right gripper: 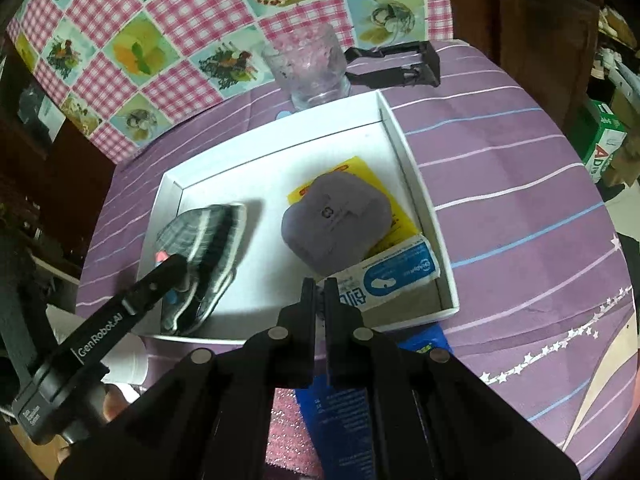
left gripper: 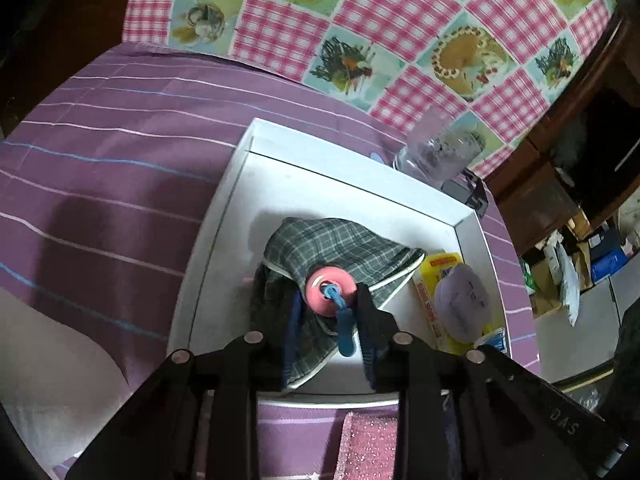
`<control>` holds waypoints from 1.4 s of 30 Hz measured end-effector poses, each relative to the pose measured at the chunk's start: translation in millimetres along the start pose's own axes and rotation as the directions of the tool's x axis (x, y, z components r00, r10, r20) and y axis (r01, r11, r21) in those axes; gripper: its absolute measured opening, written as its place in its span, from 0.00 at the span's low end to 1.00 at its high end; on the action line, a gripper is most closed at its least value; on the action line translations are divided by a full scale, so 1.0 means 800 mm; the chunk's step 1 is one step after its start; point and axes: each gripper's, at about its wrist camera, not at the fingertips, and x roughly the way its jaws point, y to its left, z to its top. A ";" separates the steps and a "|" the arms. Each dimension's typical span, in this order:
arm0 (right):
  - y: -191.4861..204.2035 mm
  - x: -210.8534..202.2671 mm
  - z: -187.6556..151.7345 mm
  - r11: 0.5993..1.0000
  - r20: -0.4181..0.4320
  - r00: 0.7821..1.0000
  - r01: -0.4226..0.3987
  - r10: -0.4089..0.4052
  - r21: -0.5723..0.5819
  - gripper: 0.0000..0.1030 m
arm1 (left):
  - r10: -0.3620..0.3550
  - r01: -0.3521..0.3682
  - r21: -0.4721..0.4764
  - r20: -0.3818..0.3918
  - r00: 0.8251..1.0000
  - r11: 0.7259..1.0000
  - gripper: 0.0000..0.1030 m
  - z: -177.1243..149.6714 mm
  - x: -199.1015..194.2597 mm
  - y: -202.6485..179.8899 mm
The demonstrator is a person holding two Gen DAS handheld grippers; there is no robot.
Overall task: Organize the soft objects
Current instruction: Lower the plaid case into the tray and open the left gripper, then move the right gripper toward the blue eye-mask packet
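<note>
Purple striped cloth (right gripper: 520, 184) covers the surface, and a shallow white box (right gripper: 404, 148) sits in its middle, with a clear glass tumbler (right gripper: 308, 68) just past the box's far edge. The left tongs (left gripper: 326, 312) pinch a pink disc with a blue cord (left gripper: 330, 290) together with a grey plaid cloth (left gripper: 332, 240), low over the box's left half. A lilac soft pad (right gripper: 336, 220) lies on a yellow packet (right gripper: 360, 168) in the right half, a blue-and-white tissue pack (right gripper: 396, 276) at the near right corner. The right tongs (right gripper: 318, 292) are pressed nearly together, pinching nothing visible, near the box's near edge. Lowering the cloth flat before letting go, well apart from the pad, would likely keep it tidy.
</note>
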 end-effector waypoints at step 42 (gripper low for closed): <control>-0.035 -0.059 -0.002 0.996 -0.207 0.975 -0.084 0.086 0.020 0.36 | -0.004 0.038 0.136 -0.242 0.970 0.990 0.68 -0.014 -0.058 -0.050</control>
